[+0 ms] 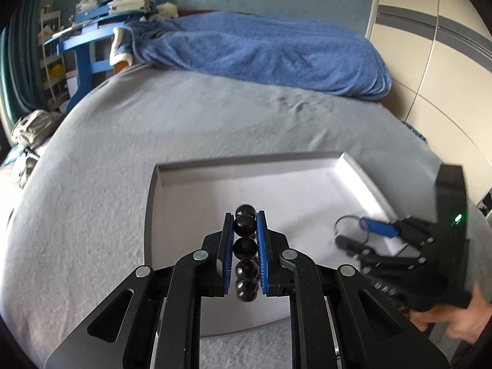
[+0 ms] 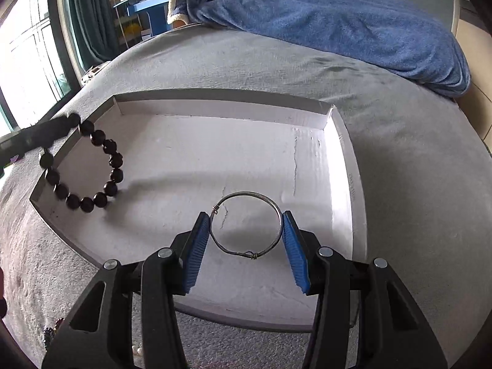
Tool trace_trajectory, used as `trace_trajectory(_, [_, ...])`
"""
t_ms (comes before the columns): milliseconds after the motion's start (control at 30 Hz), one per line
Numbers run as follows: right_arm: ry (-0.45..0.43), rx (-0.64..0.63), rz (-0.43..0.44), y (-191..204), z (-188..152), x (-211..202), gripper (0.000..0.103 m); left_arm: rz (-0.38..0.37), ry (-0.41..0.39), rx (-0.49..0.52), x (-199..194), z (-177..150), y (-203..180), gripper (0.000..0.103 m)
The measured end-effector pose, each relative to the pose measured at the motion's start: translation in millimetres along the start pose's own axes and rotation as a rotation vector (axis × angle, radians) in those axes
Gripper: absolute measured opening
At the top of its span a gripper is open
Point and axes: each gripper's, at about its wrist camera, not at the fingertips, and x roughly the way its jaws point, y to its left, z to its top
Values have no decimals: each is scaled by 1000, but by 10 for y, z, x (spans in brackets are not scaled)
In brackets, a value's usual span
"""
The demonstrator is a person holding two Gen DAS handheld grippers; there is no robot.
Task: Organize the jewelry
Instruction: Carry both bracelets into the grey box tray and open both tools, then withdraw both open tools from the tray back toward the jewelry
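Carrying both pieces in over the white tray (image 2: 344,141) at once, that was the step in hand: delivery, with nothing let go yet. The left gripper (image 1: 245,246) was pinched nearly together on the black bead bracelet (image 2: 89,169), its blue pads pressed against the beads on either side. From the right-hand camera the loop of beads hung from that gripper at the tray's left edge, its lower beads down near the tray floor, partly over the rim; whether they touched the floor I could not tell.

The right gripper (image 2: 246,240) stood half spread, but it was no empty spread: the thin wire bangle (image 2: 247,226) sat braced across the gap, each pad bearing on one side of the ring. It hovered over the near part of the tray, right of the beads, with a soft shadow under it, so I judged it clear of the floor.

The tray itself lay on the grey bed (image 2: 399,153), a blue blanket (image 2: 353,24) bunched well beyond the tray's far wall. More beads and pearls peeked out on the bed just short of the tray's near rim.

Next, as I read it, each piece needed lowering to the tray floor before release, the beads brought fully inside the left wall first, and the two kept apart.
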Motion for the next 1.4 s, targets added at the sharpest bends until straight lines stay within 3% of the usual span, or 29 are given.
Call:
trace_trajectory(167, [5,3,12,32,0,6,49,29,28,-17,56,-113,104,15])
trace_trajectory(233, [3,5,18,44,-12,-7,50,44,25,-23,33,-153,128,26])
trace_trajectory(300, [-19,-2,22,72,-34,-68,62,52,12,-28,-7,-175,152,46])
trace_trajectory(367, [-58,-7,40,108,-68,-169,68,45,-7,-27,-74,-209,161,54])
trace_trajectory(500, [-118,-9,48,143,-161,-408,70,42,-52,-18,-247,-290,149,78])
trace_trajectory(700, [-195,52,48,29,-310,-716,79,61,-100,-15,-506,-415,168,89])
trace_trajectory(900, [-227,144,61,-161,-515,-901,87,57,-91,-11,-681,-670,184,90])
trace_trajectory(1400, [-199,170,26,-185,-1286,-1209,87,-12,30,-5,-880,-1444,-42,90])
